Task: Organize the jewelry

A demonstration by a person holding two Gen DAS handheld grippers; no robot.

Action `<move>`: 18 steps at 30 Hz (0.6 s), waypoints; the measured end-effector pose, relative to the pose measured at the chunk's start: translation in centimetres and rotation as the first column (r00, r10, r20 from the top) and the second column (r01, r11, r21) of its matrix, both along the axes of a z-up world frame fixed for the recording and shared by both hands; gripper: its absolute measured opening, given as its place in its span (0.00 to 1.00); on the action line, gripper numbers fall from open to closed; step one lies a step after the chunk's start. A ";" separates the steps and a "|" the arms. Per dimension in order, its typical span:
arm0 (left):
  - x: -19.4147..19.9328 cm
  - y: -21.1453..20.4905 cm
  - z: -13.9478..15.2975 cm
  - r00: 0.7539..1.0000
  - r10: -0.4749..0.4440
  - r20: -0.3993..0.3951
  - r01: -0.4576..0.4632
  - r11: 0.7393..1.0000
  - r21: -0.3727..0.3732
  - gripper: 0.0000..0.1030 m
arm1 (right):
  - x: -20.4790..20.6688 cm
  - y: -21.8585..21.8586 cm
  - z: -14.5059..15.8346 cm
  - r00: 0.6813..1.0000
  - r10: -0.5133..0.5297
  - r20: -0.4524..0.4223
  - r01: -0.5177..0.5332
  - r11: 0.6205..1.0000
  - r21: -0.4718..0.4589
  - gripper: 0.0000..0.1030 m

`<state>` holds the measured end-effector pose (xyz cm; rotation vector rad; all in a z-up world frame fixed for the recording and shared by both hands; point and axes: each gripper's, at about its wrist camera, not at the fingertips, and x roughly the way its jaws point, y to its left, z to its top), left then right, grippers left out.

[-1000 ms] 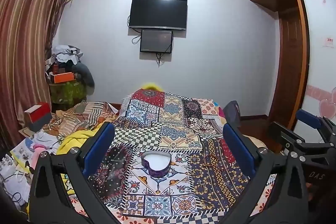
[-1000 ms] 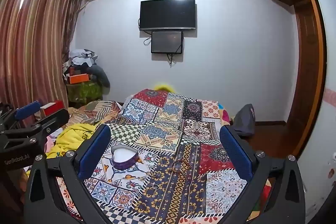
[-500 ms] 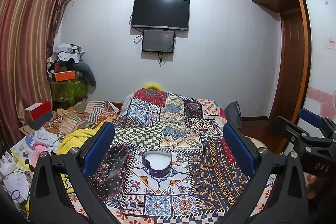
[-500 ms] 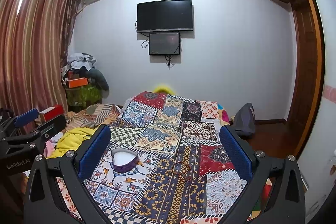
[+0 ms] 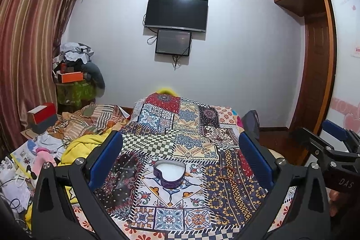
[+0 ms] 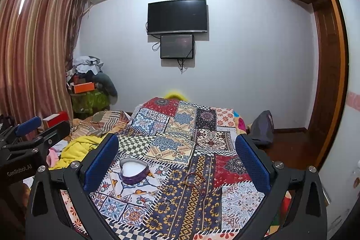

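A purple heart-shaped box [image 5: 169, 174] with a white inside lies open on the patchwork cloth [image 5: 186, 143], also seen in the right wrist view as the heart box [image 6: 134, 171]. To its right lies a brown beaded bracelet [image 6: 194, 179], faint in the left wrist view as the bracelet [image 5: 227, 173]. Small rings [image 6: 166, 188] and a clasp [image 6: 168, 201] rest nearer on the cloth. My left gripper [image 5: 180, 163] hovers open above the near edge, the box between its fingers in view. My right gripper [image 6: 176, 161] is open too, empty, over the bracelet area.
The patchwork cloth covers a bed running away toward the wall with a TV [image 5: 176, 11]. Crumpled yellow bedding [image 5: 83, 145], papers and boxes pile at the left. A dark bag [image 6: 262, 127] sits off the bed's right side by a wooden door [image 6: 326, 87].
Both wrist views drift slightly; the heart box and bracelet stay put on the cloth. Both grippers remain open.
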<state>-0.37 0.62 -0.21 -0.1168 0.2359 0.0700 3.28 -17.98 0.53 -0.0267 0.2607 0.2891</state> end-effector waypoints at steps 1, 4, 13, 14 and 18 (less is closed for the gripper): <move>0.0 0.0 0.0 1.000 -0.001 -0.001 0.001 1.000 -0.001 1.00 | 0.0 0.0 0.0 1.000 -0.001 0.000 0.001 1.000 0.000 1.00; 0.1 -0.1 -0.1 1.000 -0.004 -0.003 0.004 1.000 0.001 1.00 | 0.0 0.0 0.0 1.000 -0.001 -0.003 0.001 1.000 -0.001 1.00; 0.1 -0.4 -0.1 1.000 -0.011 -0.008 0.012 1.000 0.008 1.00 | 0.0 0.0 0.1 1.000 -0.003 -0.005 0.003 1.000 -0.001 1.00; 0.1 -0.4 -0.1 1.000 -0.012 -0.008 0.012 1.000 0.008 1.00 | 0.0 0.0 0.1 1.000 -0.003 -0.006 0.003 1.000 0.000 1.00; 0.3 -0.4 -0.2 1.000 -0.014 -0.012 0.014 1.000 0.006 1.00 | 0.0 -0.1 0.0 1.000 -0.005 -0.008 0.005 1.000 -0.001 1.00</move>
